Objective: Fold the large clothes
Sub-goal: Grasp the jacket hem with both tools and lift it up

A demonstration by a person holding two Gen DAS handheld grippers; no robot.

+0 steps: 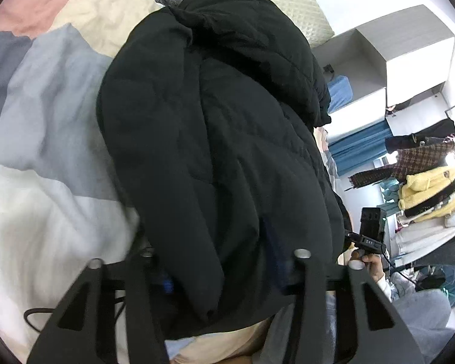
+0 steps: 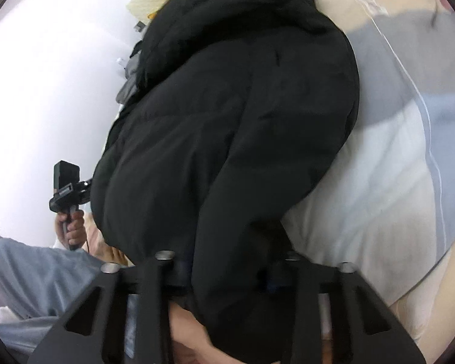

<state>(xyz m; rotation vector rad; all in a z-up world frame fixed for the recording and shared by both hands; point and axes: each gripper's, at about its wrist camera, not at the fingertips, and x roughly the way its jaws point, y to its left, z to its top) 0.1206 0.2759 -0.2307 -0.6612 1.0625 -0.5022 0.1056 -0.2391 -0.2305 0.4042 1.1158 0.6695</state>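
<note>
Across the patchwork quilt, both grippers pinch the black puffy padded jacket's hem, seemingly to fold it.

Black puffer coat between right gripper fingers, patchwork duvet beneath
</note>
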